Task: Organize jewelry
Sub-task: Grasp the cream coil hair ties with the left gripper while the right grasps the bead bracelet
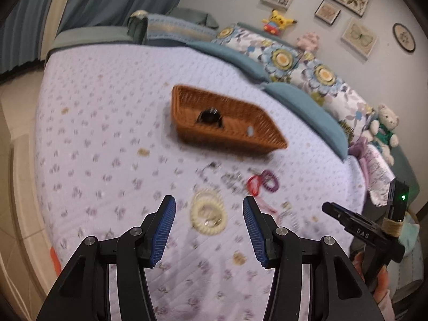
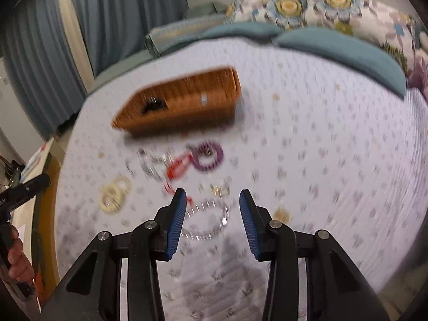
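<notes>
A brown wicker basket (image 1: 240, 131) sits mid-bed with a dark item (image 1: 210, 116) inside; it also shows in the right wrist view (image 2: 187, 107). Loose jewelry lies in front of it: cream coil rings (image 1: 208, 214) (image 2: 115, 194), a red loop (image 1: 254, 184) (image 2: 179, 167), a purple coil ring (image 1: 270, 180) (image 2: 208, 156), and a clear beaded bracelet (image 2: 208, 222). My left gripper (image 1: 209, 206) is open and empty, its fingers either side of the cream rings. My right gripper (image 2: 212, 200) is open and empty over the clear bracelet. Both views are blurred.
The bed has a pale lilac quilt (image 1: 107, 133). Teal and floral pillows (image 1: 302, 64) line the far side, with plush toys (image 1: 385, 128) at the right. Blue curtains (image 2: 48, 53) hang beyond the bed's left edge. The right gripper's body (image 1: 369, 232) shows at the right.
</notes>
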`<act>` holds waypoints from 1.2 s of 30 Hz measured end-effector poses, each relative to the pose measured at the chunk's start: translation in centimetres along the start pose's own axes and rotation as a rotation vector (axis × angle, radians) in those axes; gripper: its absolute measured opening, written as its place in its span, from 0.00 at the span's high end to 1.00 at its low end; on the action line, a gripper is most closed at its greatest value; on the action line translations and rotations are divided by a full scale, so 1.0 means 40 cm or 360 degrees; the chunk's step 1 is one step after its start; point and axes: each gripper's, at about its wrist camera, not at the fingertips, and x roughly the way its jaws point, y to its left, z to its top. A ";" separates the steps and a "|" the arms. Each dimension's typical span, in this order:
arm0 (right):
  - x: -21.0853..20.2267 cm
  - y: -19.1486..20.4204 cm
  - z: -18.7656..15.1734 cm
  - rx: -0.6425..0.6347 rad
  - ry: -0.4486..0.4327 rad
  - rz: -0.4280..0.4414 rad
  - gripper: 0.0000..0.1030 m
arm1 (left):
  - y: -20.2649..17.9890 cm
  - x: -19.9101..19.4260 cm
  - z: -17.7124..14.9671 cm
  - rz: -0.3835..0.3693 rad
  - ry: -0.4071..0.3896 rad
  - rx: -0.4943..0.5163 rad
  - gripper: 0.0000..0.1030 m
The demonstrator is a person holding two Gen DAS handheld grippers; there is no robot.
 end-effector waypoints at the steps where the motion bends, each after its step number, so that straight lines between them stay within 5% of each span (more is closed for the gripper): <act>1: 0.021 -0.003 -0.013 0.0004 0.0035 -0.0004 0.57 | 0.006 0.016 -0.008 0.0004 0.0021 -0.0002 0.48; 14: 0.137 -0.022 -0.028 0.0024 0.0162 -0.0090 0.57 | 0.014 0.234 -0.050 0.0035 0.0258 0.0003 0.55; 25: 0.188 0.019 -0.022 -0.0116 0.0246 -0.0208 0.62 | 0.011 0.272 -0.049 0.0052 0.0282 0.0034 0.70; 30: 0.201 0.043 -0.024 -0.0201 0.0252 -0.0222 0.88 | -0.002 0.280 -0.051 0.0079 0.0291 0.0076 0.82; 36: 0.181 0.062 -0.036 -0.0253 0.0217 -0.0127 0.90 | -0.017 0.275 -0.056 0.0090 0.0279 0.0125 0.88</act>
